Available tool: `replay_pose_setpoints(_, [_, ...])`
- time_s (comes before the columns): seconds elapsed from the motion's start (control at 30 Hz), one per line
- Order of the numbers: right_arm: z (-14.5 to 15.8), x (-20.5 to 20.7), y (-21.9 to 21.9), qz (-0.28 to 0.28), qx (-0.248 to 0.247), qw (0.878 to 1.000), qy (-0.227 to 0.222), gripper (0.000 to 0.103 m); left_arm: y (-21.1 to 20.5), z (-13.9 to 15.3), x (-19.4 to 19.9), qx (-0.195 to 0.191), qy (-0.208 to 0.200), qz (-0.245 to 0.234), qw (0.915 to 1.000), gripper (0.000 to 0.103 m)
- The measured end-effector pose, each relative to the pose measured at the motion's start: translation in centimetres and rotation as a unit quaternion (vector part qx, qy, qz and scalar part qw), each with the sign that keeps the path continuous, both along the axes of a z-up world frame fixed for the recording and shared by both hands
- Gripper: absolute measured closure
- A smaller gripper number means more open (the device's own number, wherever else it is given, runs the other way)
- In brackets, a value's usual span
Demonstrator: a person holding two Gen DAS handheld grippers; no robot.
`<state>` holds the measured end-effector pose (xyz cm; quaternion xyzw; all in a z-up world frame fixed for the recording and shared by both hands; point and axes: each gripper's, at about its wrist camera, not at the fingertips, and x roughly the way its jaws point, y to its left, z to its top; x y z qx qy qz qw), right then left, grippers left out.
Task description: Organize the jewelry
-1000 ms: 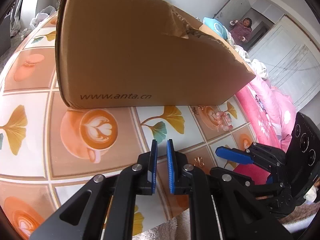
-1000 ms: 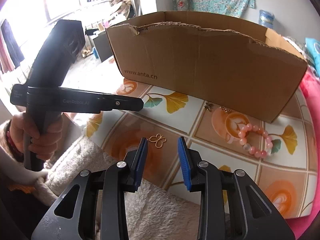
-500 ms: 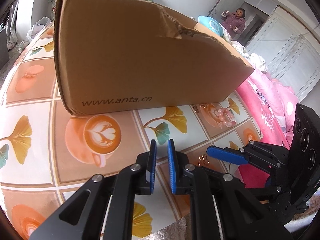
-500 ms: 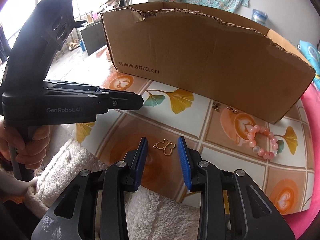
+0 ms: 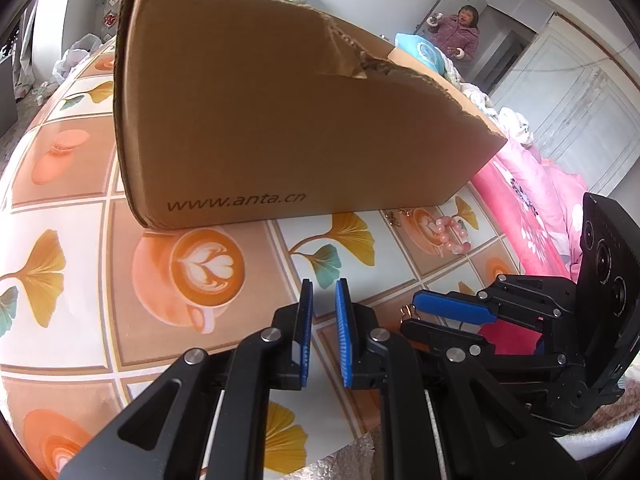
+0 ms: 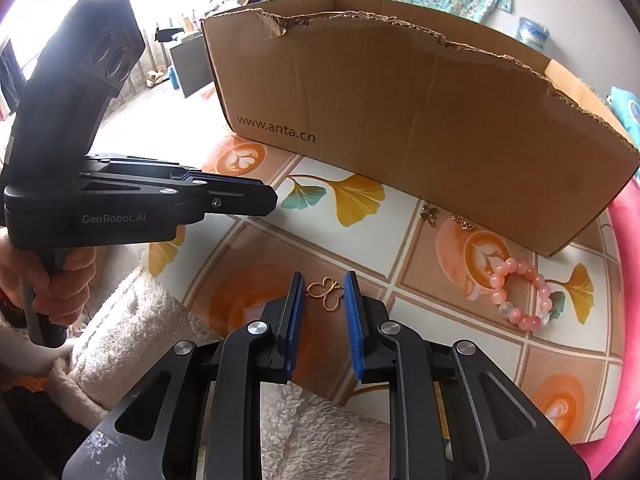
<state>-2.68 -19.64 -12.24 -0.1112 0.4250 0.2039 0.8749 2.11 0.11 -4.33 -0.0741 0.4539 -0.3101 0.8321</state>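
Between the blue pads of the right gripper point(image 6: 323, 282) lies a gold butterfly pendant point(image 6: 326, 293), flat on the patterned tablecloth point(image 6: 460, 320); jaws are closing around it, pads not visibly pressing it, small gaps either side. Ahead of the fingertips, well apart, stands a torn-edged cardboard box point(image 6: 420, 120) printed www.anta.cn, open top, blocking the view beyond. Right of the fingers, near the box's lower edge, sits a pink bead bracelet point(image 6: 524, 296). Between the bracelet and the box wall are two small gold charms: a butterfly-shaped one point(image 6: 430, 214) and a smaller piece point(image 6: 462, 222), shape too small to tell. Left of the fingers the left gripper point(image 6: 268, 200) hangs above the cloth, held by a hand point(image 6: 52, 276) on its handle, fluffy white sleeve point(image 6: 132, 320) below.

Left wrist view: left gripper point(image 5: 323, 292) jaws nearly together with a narrow gap, nothing between them, tips over the cloth point(image 5: 80, 320). Right of its fingers the right gripper point(image 5: 412, 314) reaches in, a bit of gold pendant point(image 5: 407, 311) showing at its tips. Box point(image 5: 280, 128) straight ahead, bracelet point(image 5: 454, 234) ahead-right beside its corner. A person point(image 5: 460, 36) stands in the far doorway.
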Motion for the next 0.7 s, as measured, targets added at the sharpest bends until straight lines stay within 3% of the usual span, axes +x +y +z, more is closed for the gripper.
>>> replay_pose_setpoints(0.7, [0.76, 0.06, -0.36, 0.005, 0.012, 1.0, 0.016, 0.091, -0.04, 0.15, -0.02, 0.004, -0.005, -0.003, 1.0, 0.092])
